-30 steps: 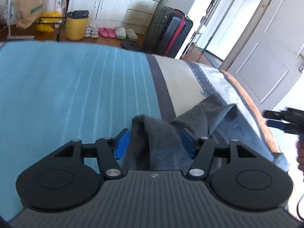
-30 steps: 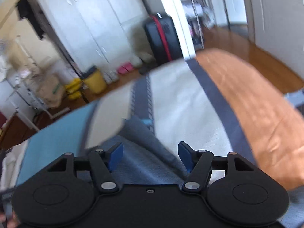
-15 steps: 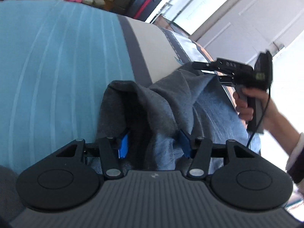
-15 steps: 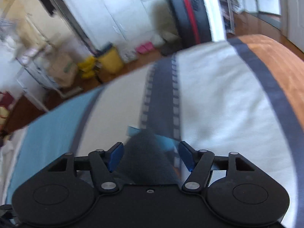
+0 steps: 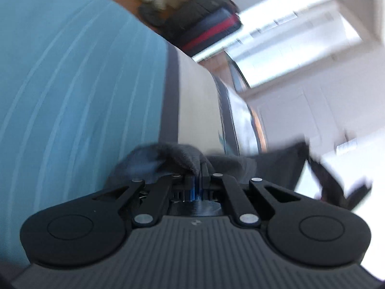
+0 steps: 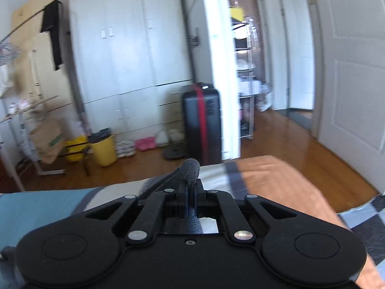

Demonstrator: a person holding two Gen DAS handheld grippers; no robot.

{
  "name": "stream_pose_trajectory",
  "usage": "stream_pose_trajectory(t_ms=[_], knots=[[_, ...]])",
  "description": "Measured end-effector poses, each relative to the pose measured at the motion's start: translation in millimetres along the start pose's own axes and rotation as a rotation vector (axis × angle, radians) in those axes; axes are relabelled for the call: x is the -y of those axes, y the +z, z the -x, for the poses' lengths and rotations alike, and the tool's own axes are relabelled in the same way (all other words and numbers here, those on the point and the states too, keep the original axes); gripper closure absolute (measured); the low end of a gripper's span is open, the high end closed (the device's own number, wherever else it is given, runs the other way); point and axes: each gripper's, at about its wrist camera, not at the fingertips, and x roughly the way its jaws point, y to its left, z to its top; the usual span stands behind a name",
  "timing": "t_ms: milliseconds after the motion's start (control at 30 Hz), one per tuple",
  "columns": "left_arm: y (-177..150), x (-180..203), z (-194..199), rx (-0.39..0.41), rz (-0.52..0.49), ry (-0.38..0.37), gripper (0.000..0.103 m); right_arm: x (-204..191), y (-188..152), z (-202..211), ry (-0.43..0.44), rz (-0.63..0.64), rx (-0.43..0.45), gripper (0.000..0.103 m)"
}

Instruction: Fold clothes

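Observation:
A dark grey garment [image 5: 168, 156] bunches in front of my left gripper [image 5: 197, 180], which is shut on a fold of it above the striped bedspread [image 5: 72, 84]. The cloth stretches right toward the other gripper, seen blurred at the right edge [image 5: 336, 187]. In the right wrist view my right gripper [image 6: 191, 187] is shut on another corner of the grey garment [image 6: 190, 168], which pokes up above the fingers. Both hold the cloth lifted off the bed.
The bed has blue, beige, grey and orange stripes [image 6: 276, 180]. Beyond its edge stand a black suitcase with a red stripe [image 6: 202, 125], a yellow bin [image 6: 104, 150], shoes, white wardrobes [image 6: 134, 60] and a white door [image 6: 353, 84] over wooden floor.
Both grippers have closed on the grey garment, which lay between their open fingers before. Both have lifted and tilted up; the left view is blurred by motion.

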Motion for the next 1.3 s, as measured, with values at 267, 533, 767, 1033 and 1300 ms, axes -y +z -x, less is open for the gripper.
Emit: stream_pose_trajectory(t_ms=[267,533,767,1033,1300], knots=[[10,-10,-23,0.107,-0.036,0.241,0.101,22,-25,-43,-0.058,-0.014,-0.13,0.097],[37,-3,-18,0.15,-0.008,0.292,0.1,27,-46,-54,-0.194,-0.029,-0.126,0.077],[29,2,15,0.235,-0.089,0.214,0.074,59,-59,-4,-0.141,-0.261,-0.19,0.077],[10,25,64,0.286,-0.34,0.377,0.055,67,-95,105,-0.045,-0.367,-0.154,0.054],[-45,-10,136,0.079,-0.37,0.56,0.052,78,-107,159,0.099,-0.375,-0.201,0.048]])
